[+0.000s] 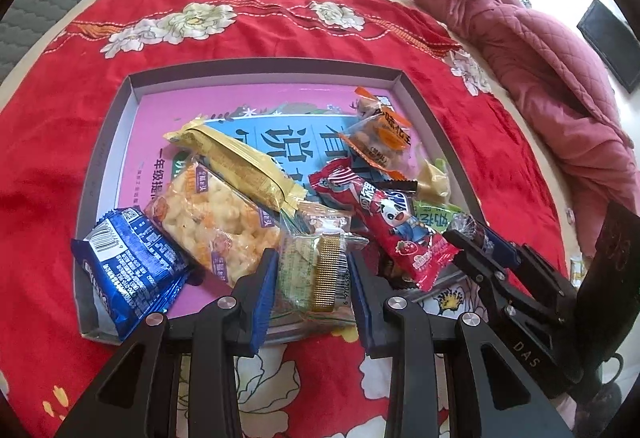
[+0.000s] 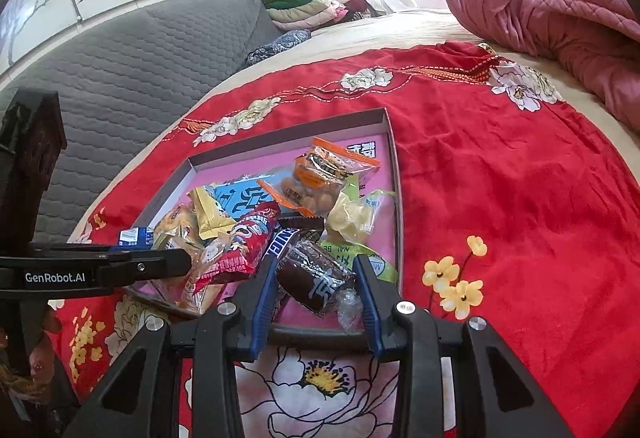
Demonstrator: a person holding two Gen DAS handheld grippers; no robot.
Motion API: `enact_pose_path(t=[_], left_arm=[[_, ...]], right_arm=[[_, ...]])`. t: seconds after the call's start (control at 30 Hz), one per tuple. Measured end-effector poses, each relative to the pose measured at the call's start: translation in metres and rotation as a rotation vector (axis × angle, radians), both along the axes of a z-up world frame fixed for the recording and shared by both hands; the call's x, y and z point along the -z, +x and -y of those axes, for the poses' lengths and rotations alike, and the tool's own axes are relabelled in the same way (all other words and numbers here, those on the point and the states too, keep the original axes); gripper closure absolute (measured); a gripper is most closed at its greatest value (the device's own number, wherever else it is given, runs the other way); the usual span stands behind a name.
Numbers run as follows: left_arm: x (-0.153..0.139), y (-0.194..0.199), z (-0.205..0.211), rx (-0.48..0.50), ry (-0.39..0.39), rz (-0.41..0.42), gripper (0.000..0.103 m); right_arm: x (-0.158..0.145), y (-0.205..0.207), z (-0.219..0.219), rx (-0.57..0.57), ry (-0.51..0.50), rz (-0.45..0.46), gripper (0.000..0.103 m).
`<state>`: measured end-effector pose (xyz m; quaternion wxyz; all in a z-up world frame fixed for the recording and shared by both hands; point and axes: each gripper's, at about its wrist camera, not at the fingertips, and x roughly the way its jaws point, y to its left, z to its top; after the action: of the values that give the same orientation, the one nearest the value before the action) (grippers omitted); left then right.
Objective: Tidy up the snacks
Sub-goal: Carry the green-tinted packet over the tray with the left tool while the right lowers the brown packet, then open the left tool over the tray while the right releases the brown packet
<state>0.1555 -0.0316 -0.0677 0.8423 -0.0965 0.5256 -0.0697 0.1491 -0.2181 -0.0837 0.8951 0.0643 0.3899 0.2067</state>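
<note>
A shallow grey box (image 1: 124, 110) with a pink printed floor lies on a red flowered cloth and holds several snack packets. My left gripper (image 1: 312, 270) is open around a clear green-and-gold packet (image 1: 316, 270) at the box's near edge. A blue packet (image 1: 128, 258), a puffed-snack bag (image 1: 208, 226), a yellow bar (image 1: 244, 166) and a red panda packet (image 1: 384, 218) lie around it. My right gripper (image 2: 316, 278) is open around a dark brown wrapped candy (image 2: 312, 278) at the near right of the box (image 2: 384, 122). The right gripper also shows in the left wrist view (image 1: 468, 234).
The red cloth (image 2: 500, 178) covers a bed, with bare cloth right of the box. A crumpled pink quilt (image 1: 532, 50) lies at the far right. A grey quilted headboard (image 2: 132, 62) and folded clothes (image 2: 316, 2) stand behind.
</note>
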Motion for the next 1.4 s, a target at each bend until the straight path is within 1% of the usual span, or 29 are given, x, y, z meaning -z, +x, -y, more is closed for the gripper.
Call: enact_pose_path(t=[0.3,1.0,1.07,1.13,1.3,1.4], left_arm=[[0.0038,0.0008,0.0018,0.002,0.004,-0.010,0.067],[0.0075,0.0006,-0.0044,-0.024,-0.017,-0.035,0.066],[0.0069,0.0000,-0.0040,-0.021,-0.016,-0.035,0.063],[0.0062,-0.0006,-0.0038,-0.019,-0.015,-0.035,0.057],[0.0044,-0.0019,-0.0053,-0.026,-0.010,-0.031,0.056],[0.0015,-0.0047,-0.0071,-0.032,-0.009,-0.025,0.052]], right_arm=[[0.0011,-0.0002,-0.0011,-0.001,-0.011,0.004,0.064],[0.0013,-0.0005,-0.0023,0.002,-0.020,0.002,0.064],[0.0012,-0.0005,-0.0025,0.002,-0.021,0.003,0.064],[0.0007,-0.0008,-0.0018,0.004,-0.021,0.004,0.064],[-0.0024,-0.0037,0.0009,0.012,-0.018,0.009,0.064],[-0.0050,-0.0049,0.0038,0.025,-0.016,0.013,0.062]])
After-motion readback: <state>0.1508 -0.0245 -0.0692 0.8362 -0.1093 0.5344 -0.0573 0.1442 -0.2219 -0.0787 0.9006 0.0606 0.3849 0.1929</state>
